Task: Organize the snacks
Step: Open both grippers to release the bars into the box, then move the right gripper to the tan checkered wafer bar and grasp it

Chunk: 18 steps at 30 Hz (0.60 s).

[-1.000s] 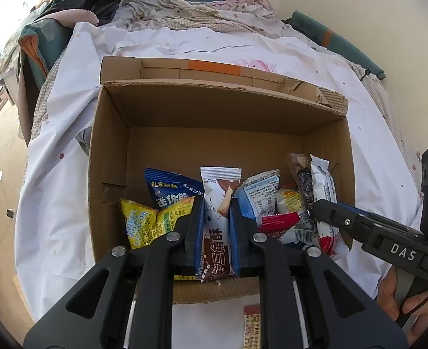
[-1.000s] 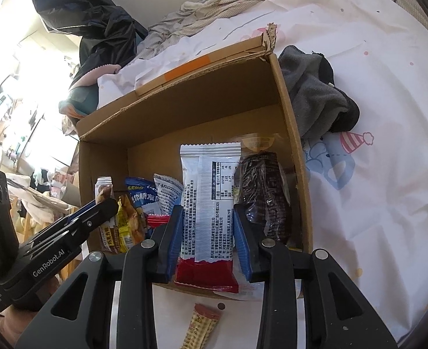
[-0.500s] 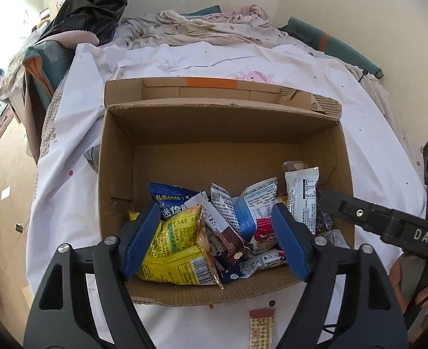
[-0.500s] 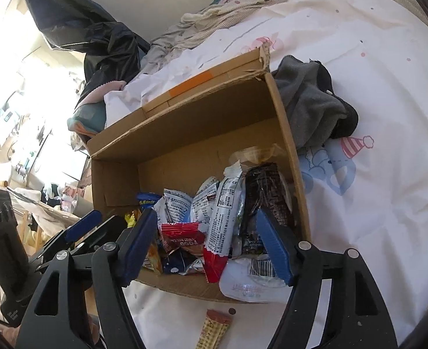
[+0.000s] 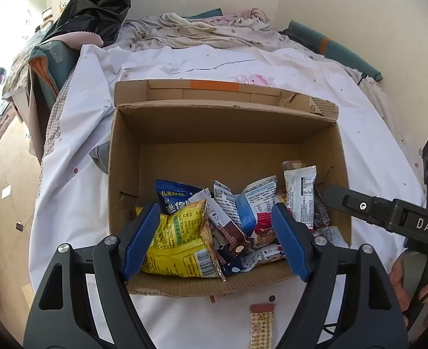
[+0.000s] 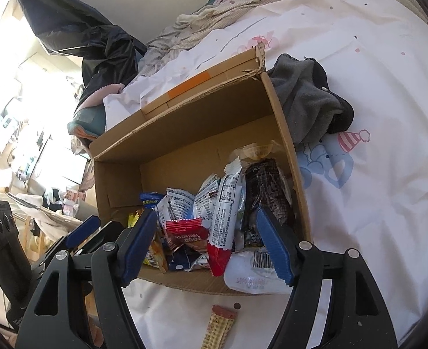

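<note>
Jaws of the left gripper stand spread wide and empty at the lower middle of its frame; a second ago they pinched a brown-and-white packet, which now lies tilted in the heap between the yellow bag and the blue pouches. The right gripper is likewise parted and holding nothing: its red-ended white packet has dropped and leans against the dark wrapped snack at the right wall of the cardboard box. Both releases look complete, so two more snacks are stowed. One checkered stick snack lies on the white bedsheet just outside the box's near wall, bottom centre, probably the next pick.
</note>
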### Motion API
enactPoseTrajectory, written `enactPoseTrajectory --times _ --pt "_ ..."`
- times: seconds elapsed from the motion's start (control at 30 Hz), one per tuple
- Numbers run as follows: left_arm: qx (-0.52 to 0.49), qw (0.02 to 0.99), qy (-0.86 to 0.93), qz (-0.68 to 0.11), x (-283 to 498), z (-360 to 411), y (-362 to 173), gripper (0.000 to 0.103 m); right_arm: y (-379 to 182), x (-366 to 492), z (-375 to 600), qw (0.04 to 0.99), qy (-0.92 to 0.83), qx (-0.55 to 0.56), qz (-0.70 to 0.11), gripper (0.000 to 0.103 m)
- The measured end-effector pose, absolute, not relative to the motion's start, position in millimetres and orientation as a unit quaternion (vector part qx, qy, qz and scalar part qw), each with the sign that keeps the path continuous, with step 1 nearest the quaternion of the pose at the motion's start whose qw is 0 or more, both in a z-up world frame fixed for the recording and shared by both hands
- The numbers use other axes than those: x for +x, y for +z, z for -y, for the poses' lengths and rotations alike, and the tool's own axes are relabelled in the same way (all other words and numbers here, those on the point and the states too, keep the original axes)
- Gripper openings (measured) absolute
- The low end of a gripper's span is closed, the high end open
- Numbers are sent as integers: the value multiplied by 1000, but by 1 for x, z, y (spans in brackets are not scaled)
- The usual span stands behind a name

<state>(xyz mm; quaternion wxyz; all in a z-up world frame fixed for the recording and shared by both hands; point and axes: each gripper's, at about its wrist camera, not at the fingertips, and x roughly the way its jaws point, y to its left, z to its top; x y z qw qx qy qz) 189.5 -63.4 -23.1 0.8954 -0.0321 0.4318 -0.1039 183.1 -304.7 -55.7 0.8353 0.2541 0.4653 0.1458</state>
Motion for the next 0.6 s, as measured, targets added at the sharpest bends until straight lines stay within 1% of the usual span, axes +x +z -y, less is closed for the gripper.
enactPoseTrajectory --times 0.37,0.6 --pt "-27 904 -95 -415 158 49 -13 76 -51 151 306 837 136 244 -470 75" --pt "-51 893 -97 -436 142 37 -16 76 -52 128 305 835 130 246 -475 75"
